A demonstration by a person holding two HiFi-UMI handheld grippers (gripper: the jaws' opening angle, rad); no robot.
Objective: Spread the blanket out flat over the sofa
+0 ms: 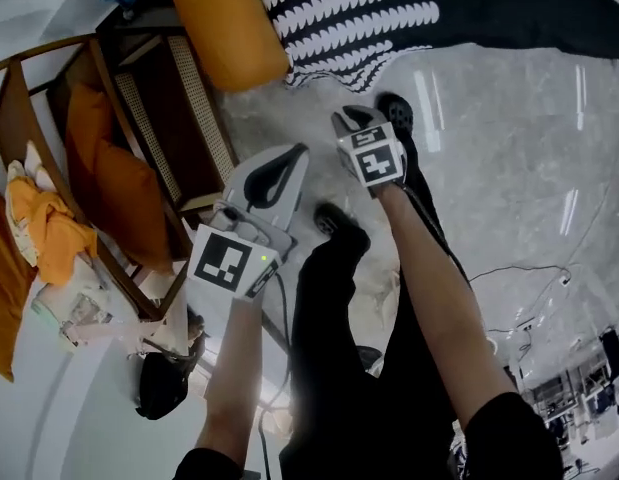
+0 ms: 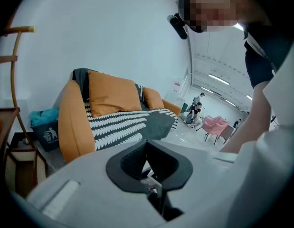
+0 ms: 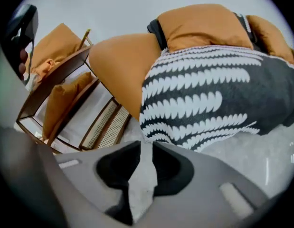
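Note:
The dark blanket (image 1: 389,8) with white leaf rows lies spread over the orange sofa (image 1: 224,23), hanging to the floor at its front edge. It shows the same way in the left gripper view, blanket (image 2: 123,125) on sofa (image 2: 73,122), and in the right gripper view, blanket (image 3: 208,99) beside the sofa arm (image 3: 120,70). My left gripper (image 1: 299,153) hovers over the floor short of the sofa, its jaws together and empty (image 2: 147,148). My right gripper (image 1: 351,118) is nearer the blanket's hem; its jaws stand apart with only floor showing between them (image 3: 146,151).
A wooden rack (image 1: 169,118) with cane panels and orange cushions (image 3: 66,103) stands left of the sofa. A bin (image 2: 44,127) with teal cloth sits beside it. My legs and black shoes (image 1: 339,223) are on the marble floor. A cable (image 1: 519,268) runs at right. People (image 2: 196,110) and pink chairs (image 2: 215,127) are far off.

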